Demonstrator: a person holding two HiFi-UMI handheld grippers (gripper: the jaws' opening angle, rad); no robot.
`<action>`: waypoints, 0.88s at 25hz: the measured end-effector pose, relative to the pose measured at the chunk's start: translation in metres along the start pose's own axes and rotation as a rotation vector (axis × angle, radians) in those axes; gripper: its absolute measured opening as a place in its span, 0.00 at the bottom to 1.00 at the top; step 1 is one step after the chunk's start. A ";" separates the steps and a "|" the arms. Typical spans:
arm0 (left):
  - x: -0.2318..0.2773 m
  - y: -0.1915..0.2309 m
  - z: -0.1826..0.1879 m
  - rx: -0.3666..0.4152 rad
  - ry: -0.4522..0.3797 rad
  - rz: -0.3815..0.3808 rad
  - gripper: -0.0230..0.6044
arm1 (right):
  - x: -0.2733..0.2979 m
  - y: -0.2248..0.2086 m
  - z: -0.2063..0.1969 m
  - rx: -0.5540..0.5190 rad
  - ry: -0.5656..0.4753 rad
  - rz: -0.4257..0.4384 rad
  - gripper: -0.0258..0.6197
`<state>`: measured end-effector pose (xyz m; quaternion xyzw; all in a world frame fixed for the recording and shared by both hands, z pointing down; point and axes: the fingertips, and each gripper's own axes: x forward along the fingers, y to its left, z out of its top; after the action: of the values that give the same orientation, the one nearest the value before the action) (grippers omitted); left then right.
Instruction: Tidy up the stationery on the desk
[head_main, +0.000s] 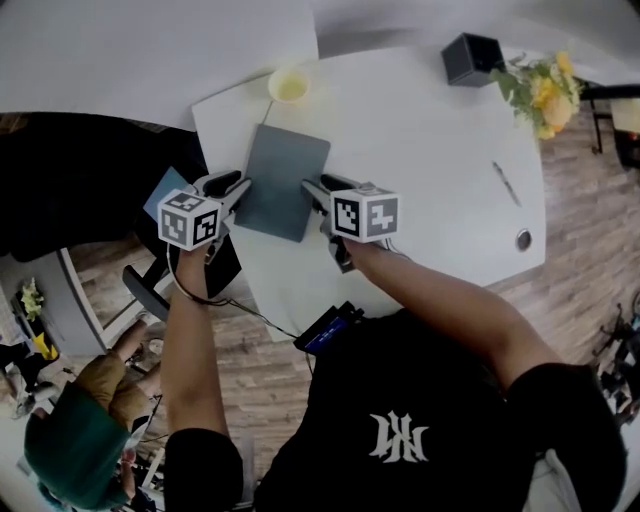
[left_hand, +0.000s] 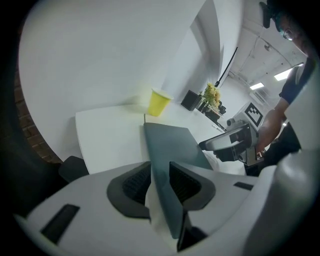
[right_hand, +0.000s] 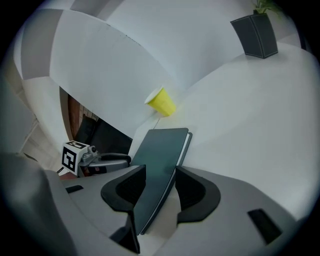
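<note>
A dark grey notebook (head_main: 282, 180) lies on the white desk (head_main: 420, 140). My left gripper (head_main: 240, 188) is at the notebook's left edge and my right gripper (head_main: 312, 188) at its right edge. In the left gripper view the notebook (left_hand: 170, 145) runs between the jaws of that gripper (left_hand: 160, 182), with a gap on one side. The right gripper view shows the same: the notebook (right_hand: 162, 155) stands between the jaws of the right gripper (right_hand: 160, 187), which are spread. Both grippers are open around it. A pen (head_main: 506, 183) lies far right on the desk.
A yellow cup (head_main: 289, 85) stands just behind the notebook. A black pen holder (head_main: 472, 57) and yellow flowers (head_main: 545, 90) sit at the back right, a small round object (head_main: 523, 239) near the right edge. A dark chair (head_main: 60, 190) is left of the desk; a person in green (head_main: 70, 440) crouches lower left.
</note>
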<state>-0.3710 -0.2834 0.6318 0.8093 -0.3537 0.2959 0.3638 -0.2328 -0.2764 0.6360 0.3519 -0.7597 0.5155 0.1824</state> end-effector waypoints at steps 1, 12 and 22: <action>0.000 -0.001 -0.002 0.005 0.006 -0.003 0.22 | 0.001 0.000 -0.002 0.002 0.004 -0.012 0.36; 0.006 -0.003 -0.005 -0.001 0.022 -0.019 0.21 | 0.006 -0.010 -0.010 0.016 0.016 -0.114 0.21; 0.010 -0.017 -0.010 -0.011 0.025 -0.007 0.18 | -0.004 -0.020 -0.012 0.007 0.021 -0.104 0.19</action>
<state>-0.3540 -0.2713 0.6385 0.8047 -0.3481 0.3027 0.3737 -0.2166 -0.2685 0.6509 0.3860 -0.7365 0.5119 0.2156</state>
